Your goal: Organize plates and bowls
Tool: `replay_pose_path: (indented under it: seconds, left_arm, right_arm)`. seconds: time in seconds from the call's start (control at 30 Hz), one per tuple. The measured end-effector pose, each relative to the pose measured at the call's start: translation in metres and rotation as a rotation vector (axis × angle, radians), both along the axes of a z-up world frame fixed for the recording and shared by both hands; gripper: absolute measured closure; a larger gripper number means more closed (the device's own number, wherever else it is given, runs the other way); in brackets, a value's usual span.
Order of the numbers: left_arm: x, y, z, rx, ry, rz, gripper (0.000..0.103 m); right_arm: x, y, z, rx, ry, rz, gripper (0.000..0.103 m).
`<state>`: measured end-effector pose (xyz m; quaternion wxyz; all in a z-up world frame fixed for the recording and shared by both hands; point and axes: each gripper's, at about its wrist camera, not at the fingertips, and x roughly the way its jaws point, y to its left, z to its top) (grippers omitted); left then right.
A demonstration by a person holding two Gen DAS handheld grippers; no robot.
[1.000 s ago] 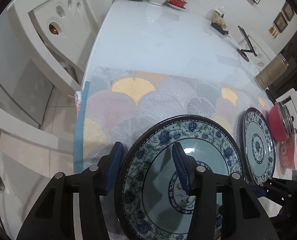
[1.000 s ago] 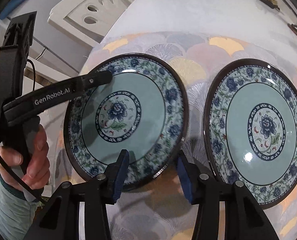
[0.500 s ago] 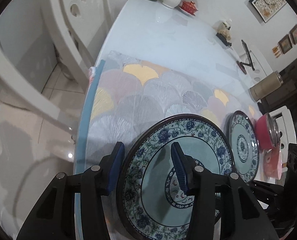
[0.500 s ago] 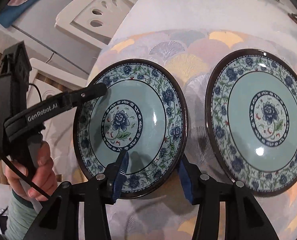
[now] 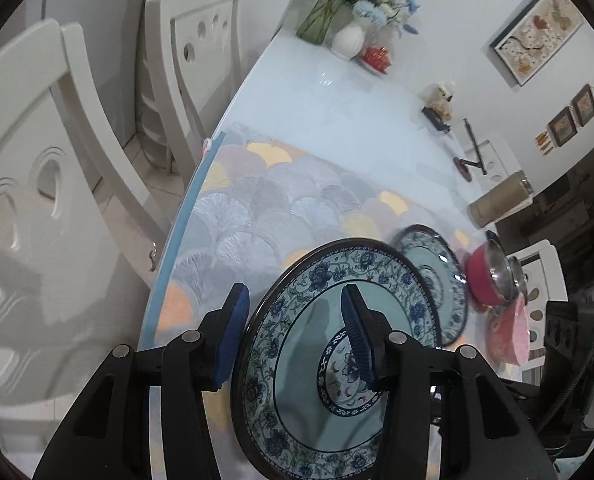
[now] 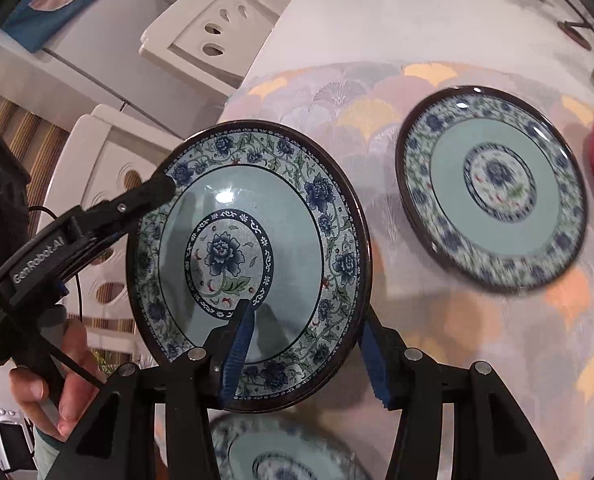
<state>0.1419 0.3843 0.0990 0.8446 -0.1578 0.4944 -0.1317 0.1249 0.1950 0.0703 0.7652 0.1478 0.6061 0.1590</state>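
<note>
Blue-and-white glazed ceramic marks the round floral plate point(image 6: 253, 256) that both claws hold, lifted and tilted above the pastel fan-patterned cloth point(image 6: 449, 320) on the glossy white counter point(image 5: 337, 120). The left claw point(image 5: 293, 332) straddles the plate's rim, one blue pad point(image 5: 233, 332) outside the dark edge and the other on the pale green well; whether the pads press tight, the pictures do not settle, though the plate hangs in them. The right claw point(image 6: 305, 354) pinches the near rim of the same plate, its left pad over the inner face and its right pad at the outer edge. In the right wrist view the left claw's black finger reaches the plate's far-left rim, with the person's left hand point(image 6: 53, 376) on the handle below.

A second matching floral plate point(image 6: 493, 188) lies flat on the cloth to the right, well apart from the lifted one. A third plate of the same pattern point(image 6: 281, 456) shows at the near edge, under the right claw. Right of the second plate stand a red pot with a steel lid point(image 5: 493, 276) and, nearer, a pink bowl point(image 5: 513, 336). At the far end of the counter sit a white vase of flowers point(image 5: 349, 40) and a small red lidded dish point(image 5: 377, 56). White chairs point(image 5: 37, 184) stand along the left side.
</note>
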Motion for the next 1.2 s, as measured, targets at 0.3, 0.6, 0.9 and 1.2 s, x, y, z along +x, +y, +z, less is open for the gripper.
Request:
replay_pose_path:
  seconds: [0.3, 0.6, 0.9, 1.2]
  left_arm:
    - [-0.065, -0.014, 0.030, 0.030, -0.069, -0.003, 0.059]
    - [-0.125, -0.021, 0.012, -0.011, 0.001, -0.013, 0.059]
    - [-0.165, -0.027, -0.022, -0.011, 0.118, -0.029, 0.059]
    - [-0.180, -0.031, -0.037, 0.012, 0.155, -0.052, 0.059]
  right_arm:
    - [-0.067, -0.019, 0.029, 0.015, -0.004, -0.014, 0.052]
    - [-0.120, -0.032, 0.042, -0.024, -0.034, -0.011, 0.045]
    - [-0.151, -0.039, 0.015, -0.052, 0.027, 0.005, 0.045]
    - [-0.164, -0.035, -0.013, -0.099, 0.096, 0.032, 0.045]
